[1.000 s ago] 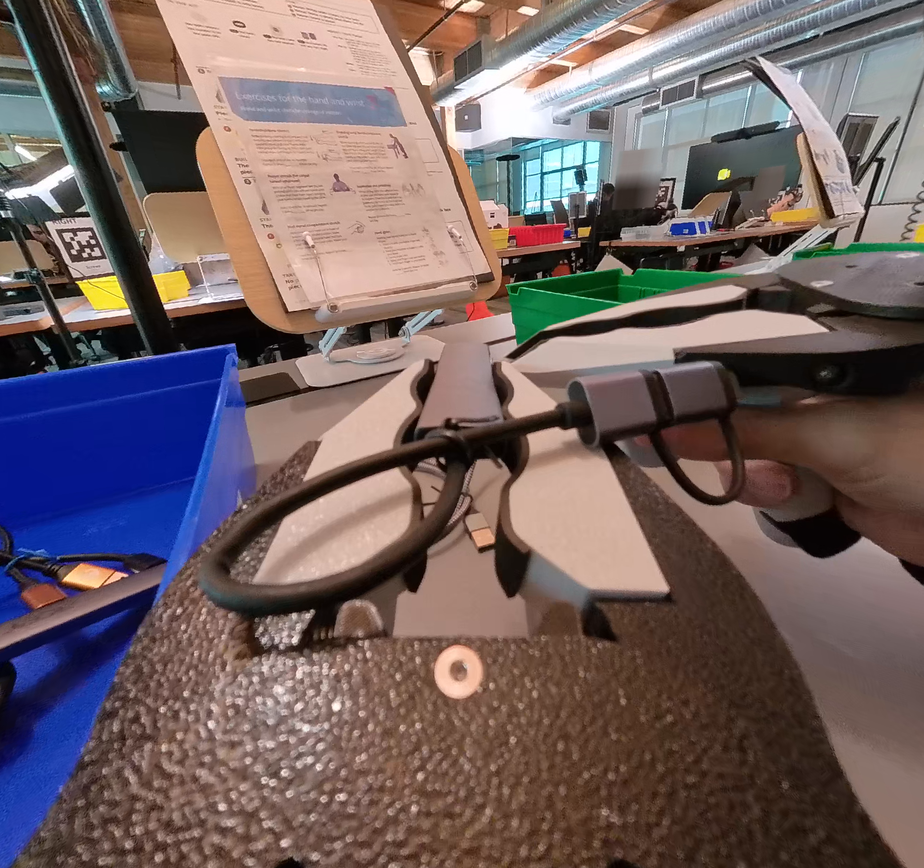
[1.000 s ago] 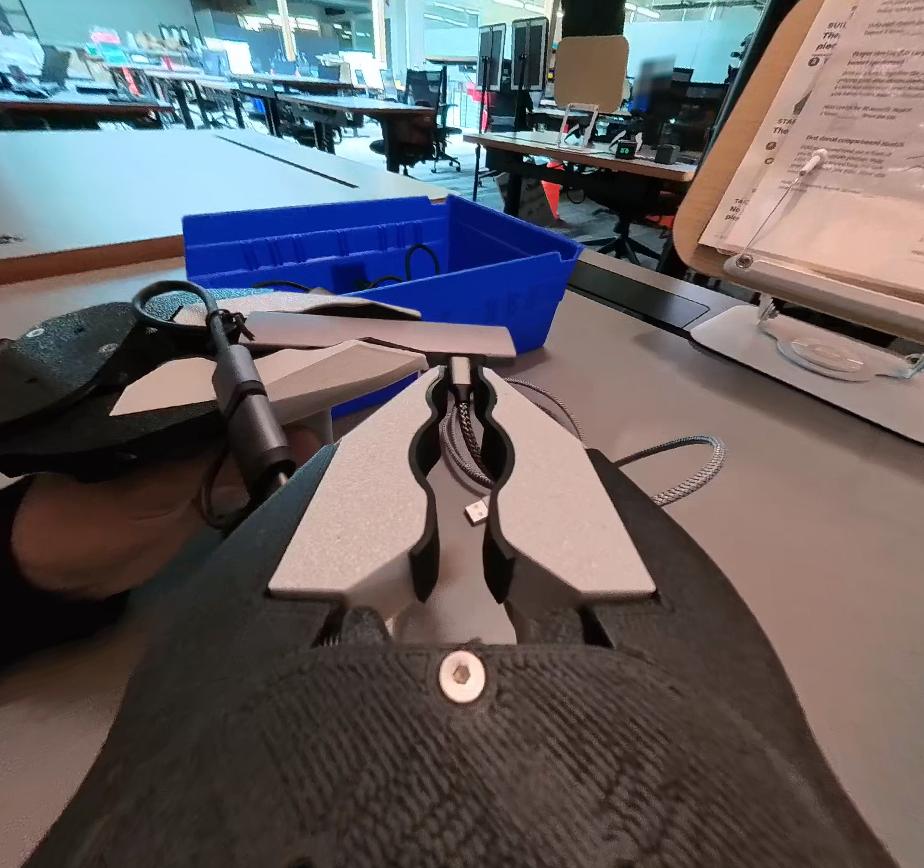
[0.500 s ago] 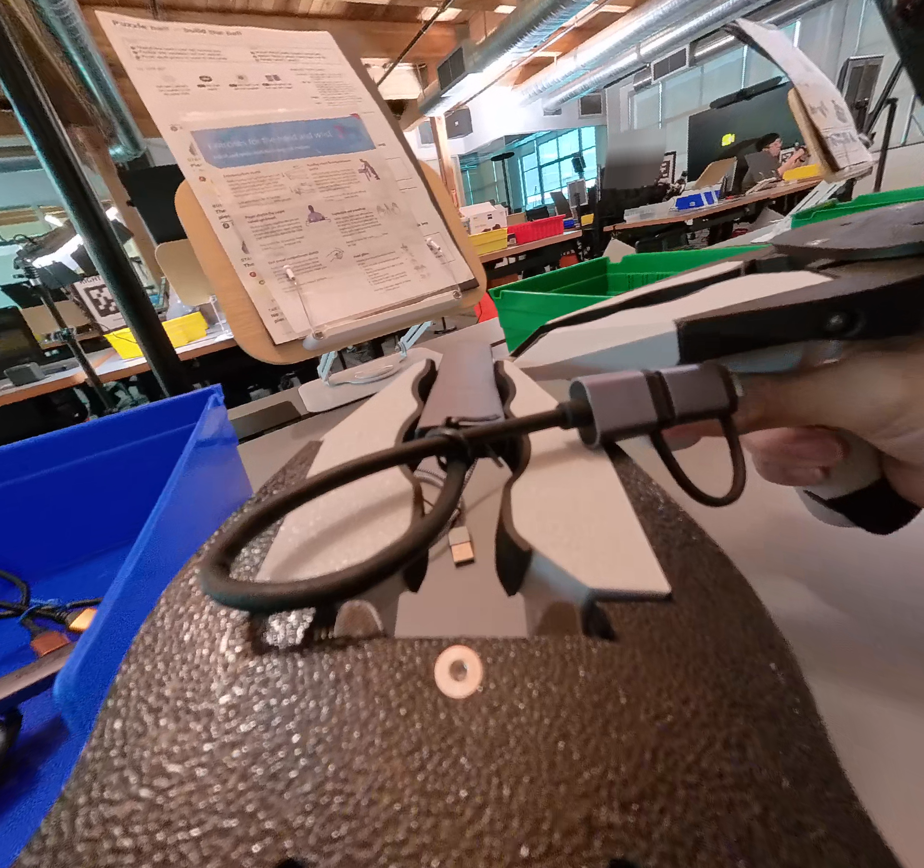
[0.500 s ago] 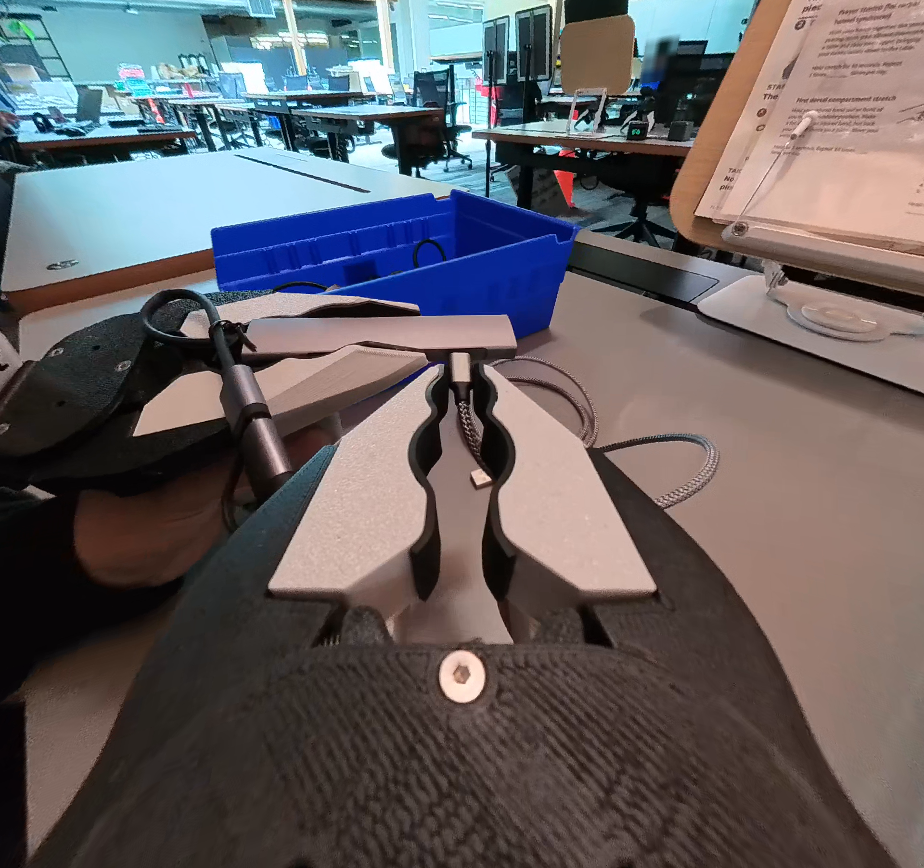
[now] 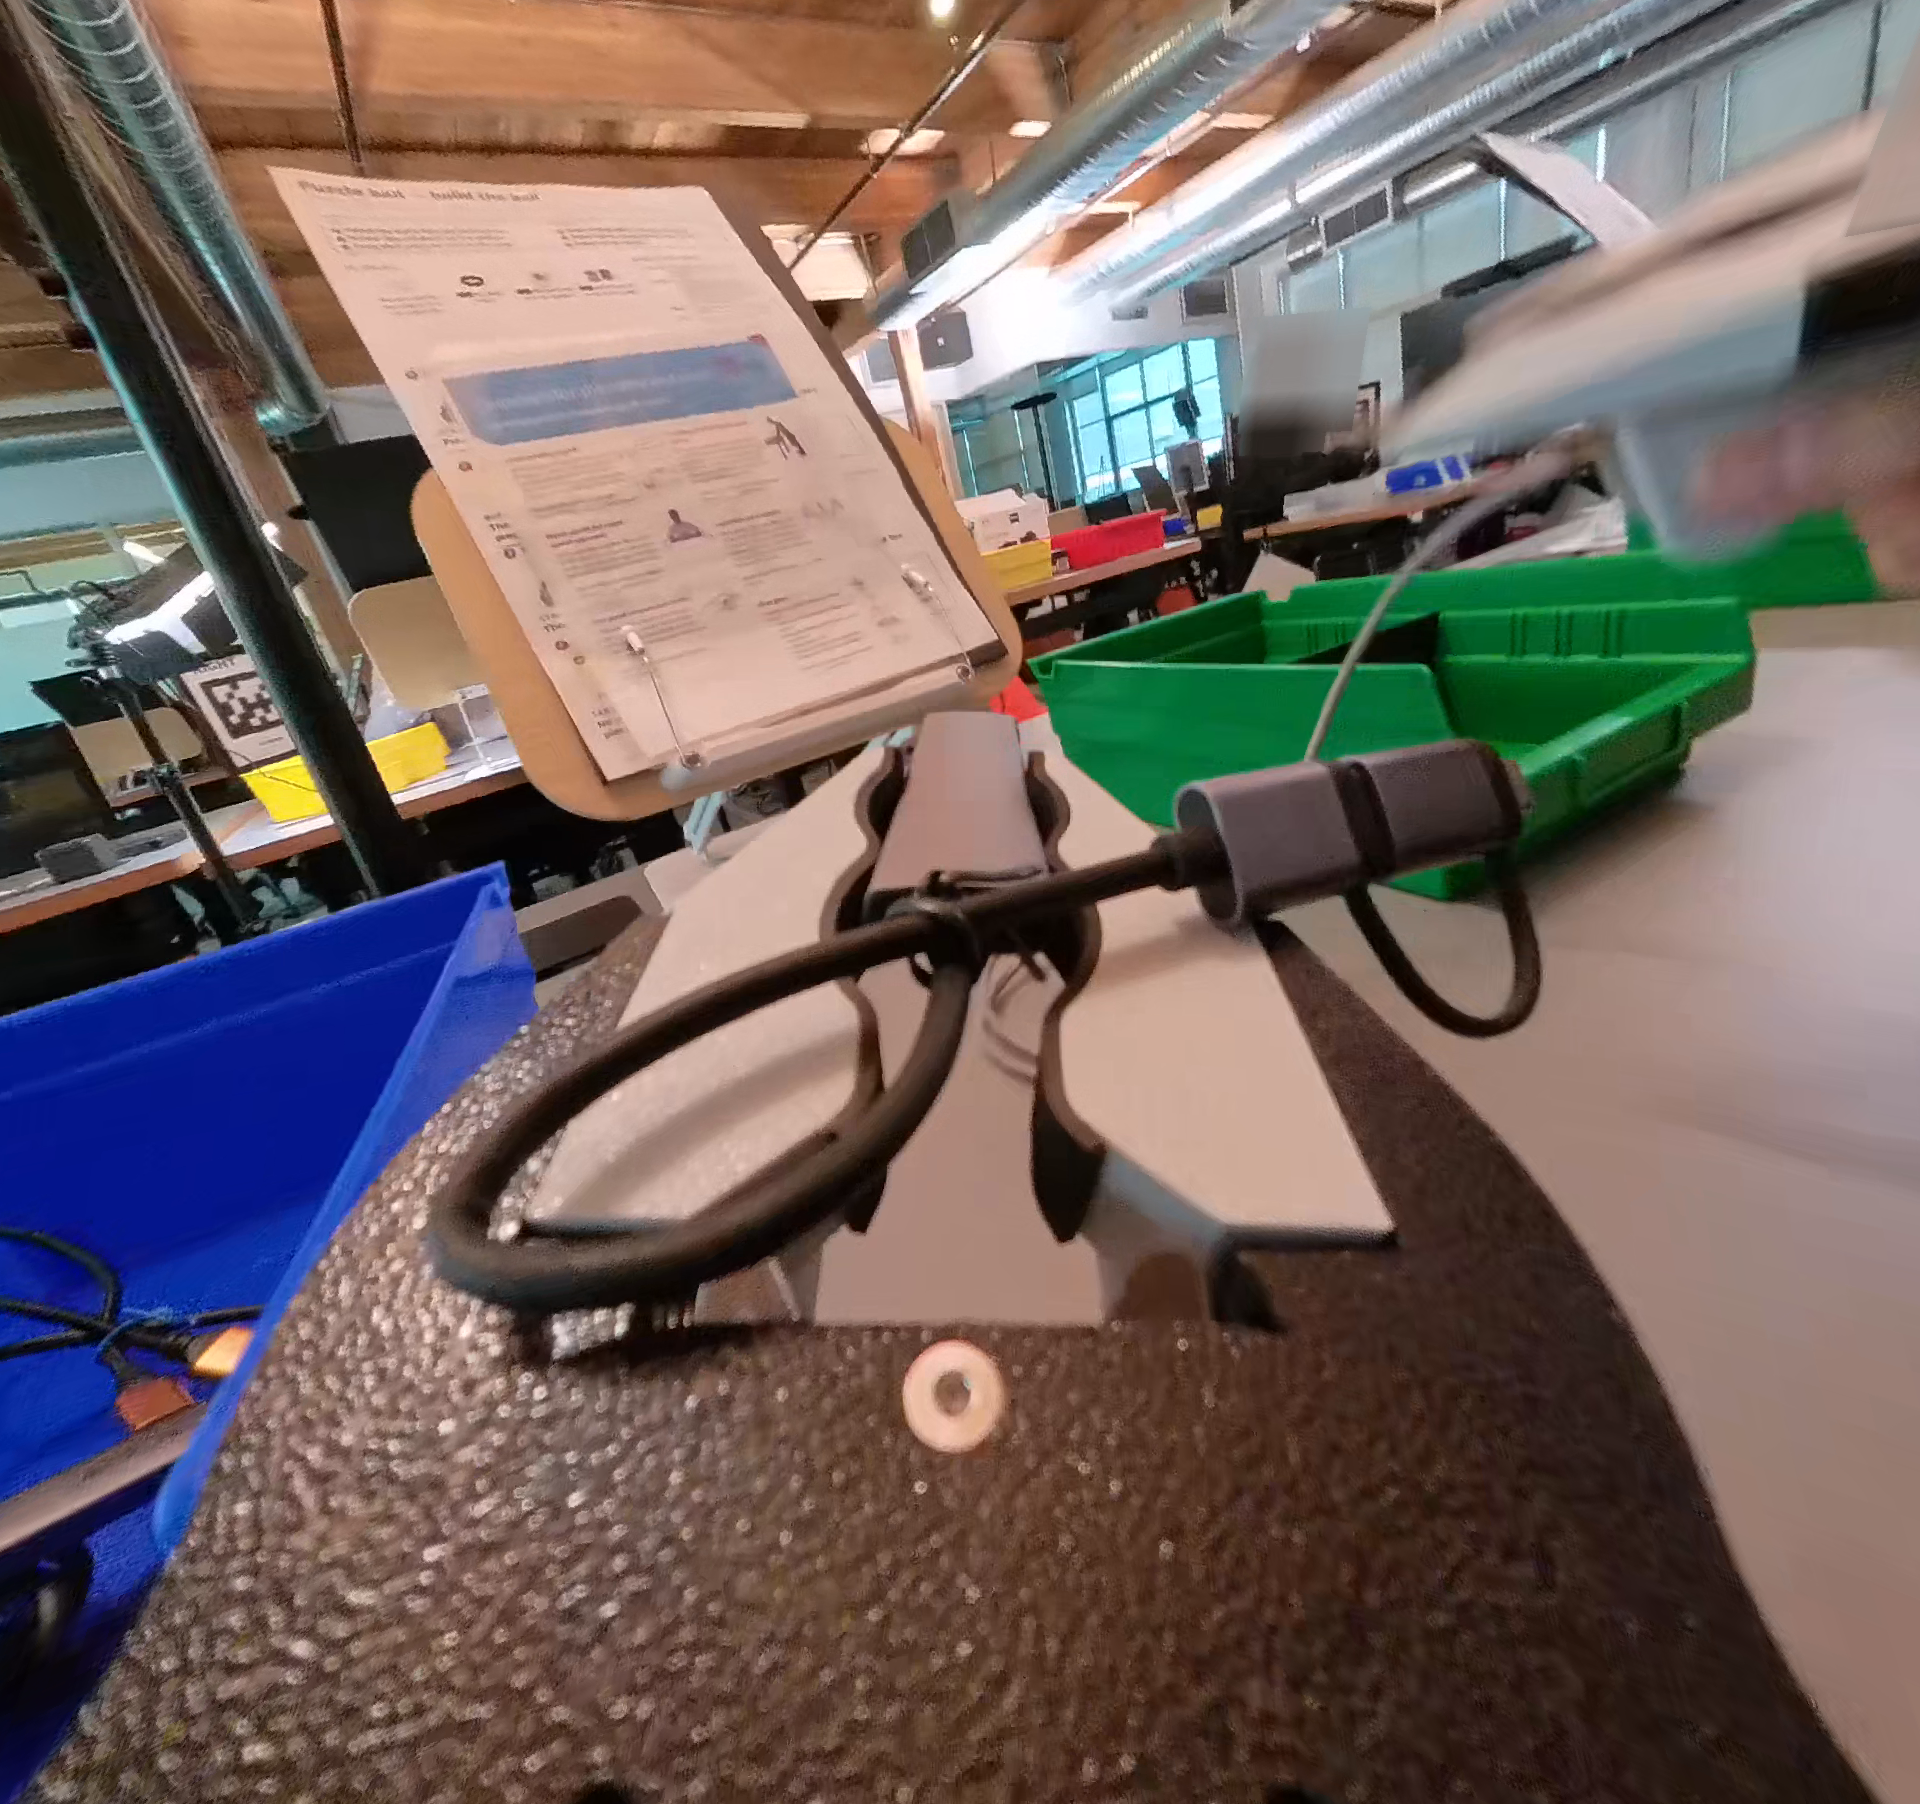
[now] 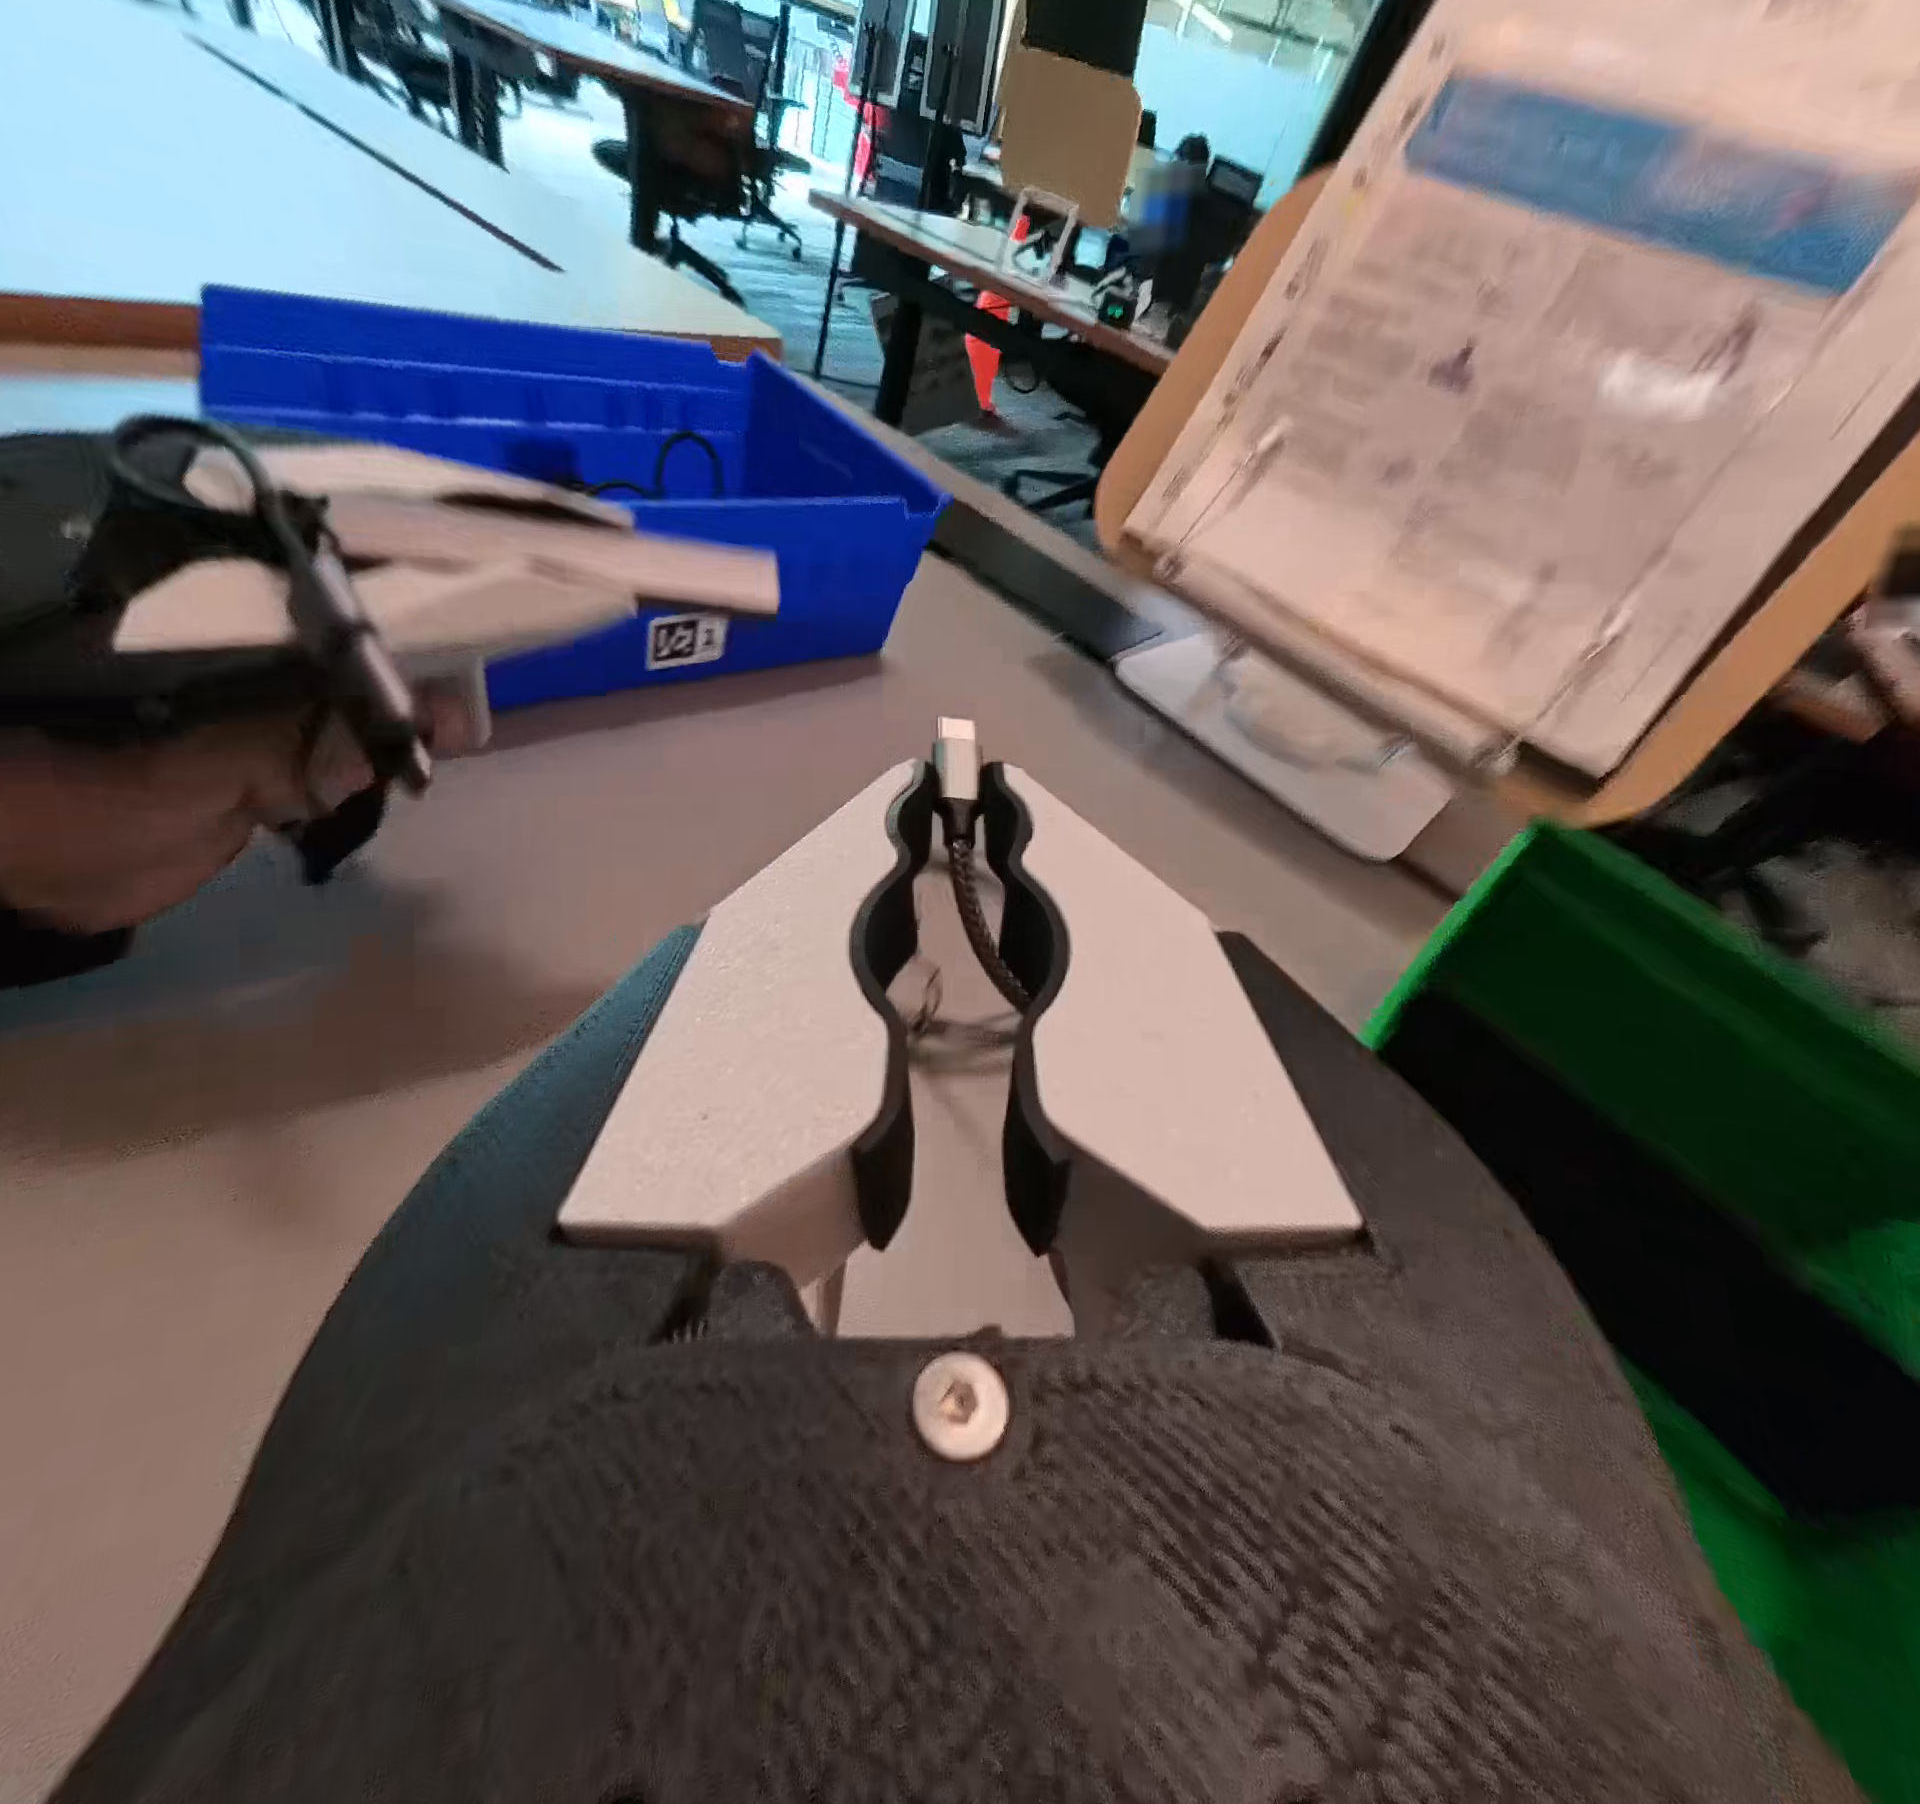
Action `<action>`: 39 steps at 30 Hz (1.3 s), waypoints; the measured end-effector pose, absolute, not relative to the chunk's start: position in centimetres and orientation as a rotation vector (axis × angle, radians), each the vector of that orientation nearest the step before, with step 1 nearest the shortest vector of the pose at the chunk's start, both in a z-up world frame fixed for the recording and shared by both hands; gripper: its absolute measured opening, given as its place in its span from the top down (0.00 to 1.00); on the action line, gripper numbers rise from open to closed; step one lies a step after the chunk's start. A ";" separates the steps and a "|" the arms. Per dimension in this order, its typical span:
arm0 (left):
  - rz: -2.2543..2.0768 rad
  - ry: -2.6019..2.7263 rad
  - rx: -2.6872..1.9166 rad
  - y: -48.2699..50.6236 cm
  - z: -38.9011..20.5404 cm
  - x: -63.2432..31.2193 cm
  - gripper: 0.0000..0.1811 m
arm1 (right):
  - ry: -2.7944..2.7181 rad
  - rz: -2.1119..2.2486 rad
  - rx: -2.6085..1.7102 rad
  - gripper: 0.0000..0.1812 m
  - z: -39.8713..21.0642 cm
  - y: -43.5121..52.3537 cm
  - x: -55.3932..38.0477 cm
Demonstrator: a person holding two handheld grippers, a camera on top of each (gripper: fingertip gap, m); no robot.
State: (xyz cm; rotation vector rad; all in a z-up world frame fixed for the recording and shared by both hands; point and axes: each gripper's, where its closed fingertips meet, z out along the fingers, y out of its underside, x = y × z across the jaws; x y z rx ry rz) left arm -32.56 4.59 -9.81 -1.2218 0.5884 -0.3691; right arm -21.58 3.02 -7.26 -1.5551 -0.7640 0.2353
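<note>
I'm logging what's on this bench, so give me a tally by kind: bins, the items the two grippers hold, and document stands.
Storage bins: 2, blue bin and green bin
Held items: 2, grey hub in left gripper; braided cable in right gripper
Document stands: 1
Total: 5

On the table (image 5: pixel 1714 1079), a bin (image 5: pixel 260 1079) with cables inside lies at nine o'clock of the left gripper (image 5: pixel 961 798), a document stand (image 5: pixel 727 507) at twelve, a second bin (image 5: pixel 1455 684) at two, with the right gripper (image 5: pixel 1662 372) above it.
</note>
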 end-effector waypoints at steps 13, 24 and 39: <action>-0.457 0.549 -1.300 5.5 -11.2 -33.3 0.88 | -0.854 -0.306 -1.480 0.95 9.7 5.5 -15.2; -0.470 0.560 -1.313 5.6 -11.5 -33.0 0.88 | -0.787 -0.541 -1.507 0.95 16.2 8.7 -7.7; -0.476 0.565 -1.316 5.6 -11.6 -32.9 0.88 | -0.665 -0.489 -1.412 0.95 25.7 7.9 -4.1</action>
